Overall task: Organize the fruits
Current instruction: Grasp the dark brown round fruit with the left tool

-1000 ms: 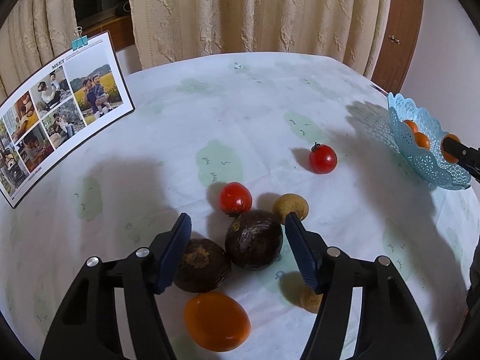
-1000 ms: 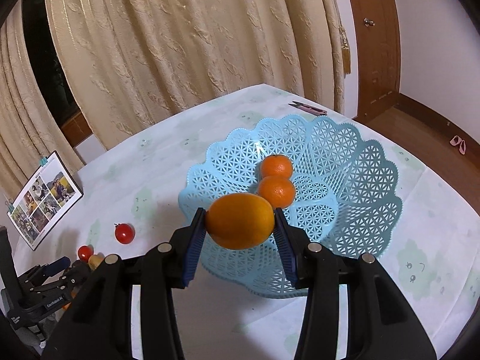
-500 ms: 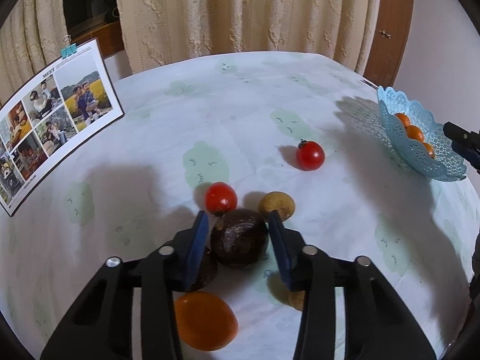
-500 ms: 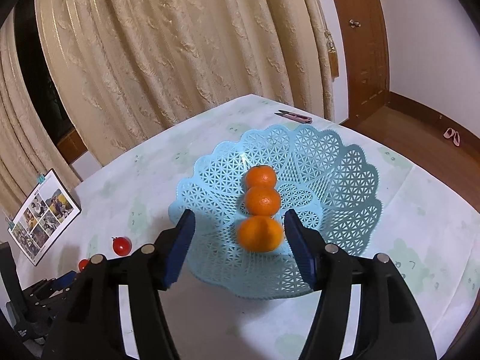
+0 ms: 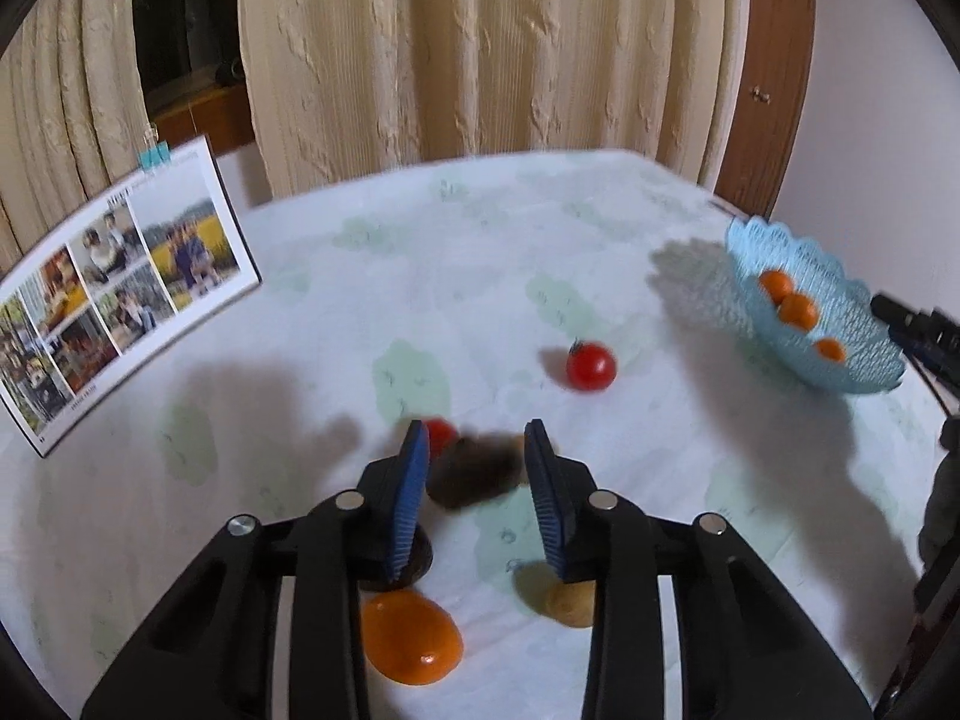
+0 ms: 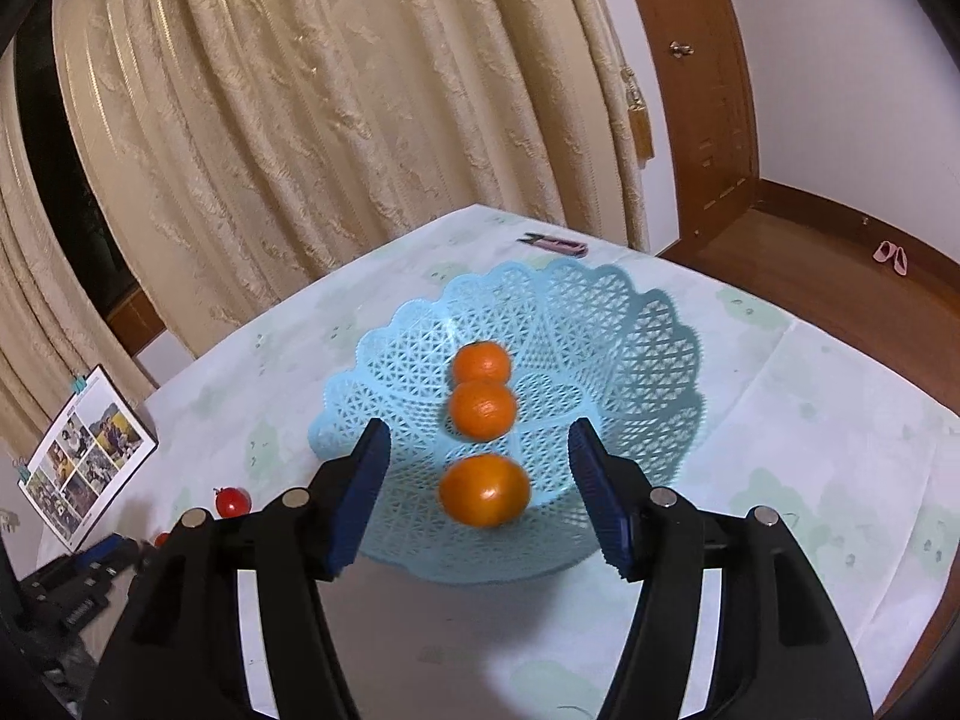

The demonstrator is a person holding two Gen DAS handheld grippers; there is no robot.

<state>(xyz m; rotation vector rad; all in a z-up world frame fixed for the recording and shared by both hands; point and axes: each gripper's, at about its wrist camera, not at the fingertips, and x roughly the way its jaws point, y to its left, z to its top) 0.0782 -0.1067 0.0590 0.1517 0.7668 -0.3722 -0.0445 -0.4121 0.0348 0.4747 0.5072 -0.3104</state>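
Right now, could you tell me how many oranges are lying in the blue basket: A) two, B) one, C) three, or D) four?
C: in the right wrist view three oranges lie in a row in the blue basket, and the open right gripper holds nothing.

Cream curtains behind a cloth-covered surface; wooden door frame, white wall, brown floor.

Three oranges lie in a blue lattice basket; tomatoes, dark fruits and another orange remain on the table.
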